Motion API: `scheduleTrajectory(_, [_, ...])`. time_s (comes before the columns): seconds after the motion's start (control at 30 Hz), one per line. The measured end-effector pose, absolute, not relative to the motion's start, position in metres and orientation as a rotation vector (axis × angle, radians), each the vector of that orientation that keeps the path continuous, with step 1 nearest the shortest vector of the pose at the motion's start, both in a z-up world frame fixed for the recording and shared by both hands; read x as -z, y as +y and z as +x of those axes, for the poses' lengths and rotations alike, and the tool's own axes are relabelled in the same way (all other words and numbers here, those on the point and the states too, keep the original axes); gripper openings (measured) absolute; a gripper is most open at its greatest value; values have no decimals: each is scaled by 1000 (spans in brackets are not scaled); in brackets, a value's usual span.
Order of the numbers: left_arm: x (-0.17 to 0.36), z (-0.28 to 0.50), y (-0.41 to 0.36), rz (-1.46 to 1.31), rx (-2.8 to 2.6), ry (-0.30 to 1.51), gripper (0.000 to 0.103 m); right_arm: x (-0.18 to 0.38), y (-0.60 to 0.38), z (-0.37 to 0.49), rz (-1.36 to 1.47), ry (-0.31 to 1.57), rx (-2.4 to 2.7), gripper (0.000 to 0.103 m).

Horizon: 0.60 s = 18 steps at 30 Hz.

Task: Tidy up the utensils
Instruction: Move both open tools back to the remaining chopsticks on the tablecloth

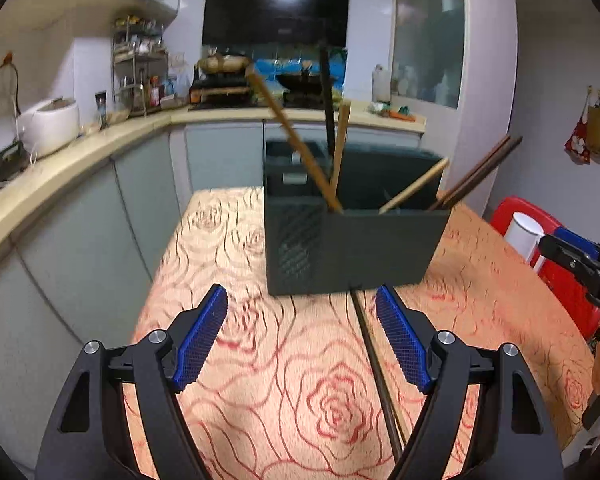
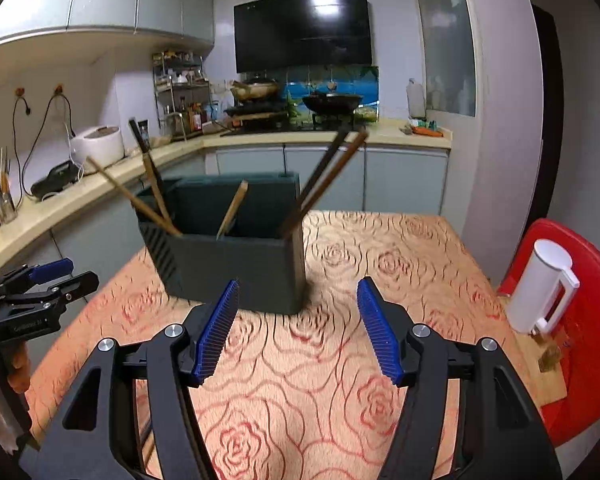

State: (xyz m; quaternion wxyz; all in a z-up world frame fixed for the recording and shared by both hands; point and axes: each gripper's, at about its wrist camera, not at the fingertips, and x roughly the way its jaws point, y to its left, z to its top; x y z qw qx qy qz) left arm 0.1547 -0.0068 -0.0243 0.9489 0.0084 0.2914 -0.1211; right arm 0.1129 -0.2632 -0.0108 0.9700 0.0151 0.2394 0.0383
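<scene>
your counter [image 2: 380,248] wears a rose-patterned cloth in a kitchen with grey cabinets. the dark utensil holder [image 1: 356,248] stands on it, chopsticks [image 1: 296,140] leaning out of its compartments. your left claw [image 1: 302,338] gapes empty just before the holder; a dark chopstick [image 1: 376,368] lies by its right finger. your right claw [image 2: 298,330] is likewise spread, empty.

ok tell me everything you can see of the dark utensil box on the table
The utensil box is a dark grey, matte, plastic-looking rectangular holder, open-topped and split into compartments, with a ribbed end wall. It stands upright on the rose-patterned tablecloth. Wooden and dark chopsticks lean out of it at angles. Neither tool touches it.
</scene>
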Motion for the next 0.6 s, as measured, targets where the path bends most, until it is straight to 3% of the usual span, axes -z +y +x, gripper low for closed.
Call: scheduleTrajectory(0.6, [82, 124, -2, 10, 207, 720, 76, 88, -221, 67, -23, 624, -174, 61])
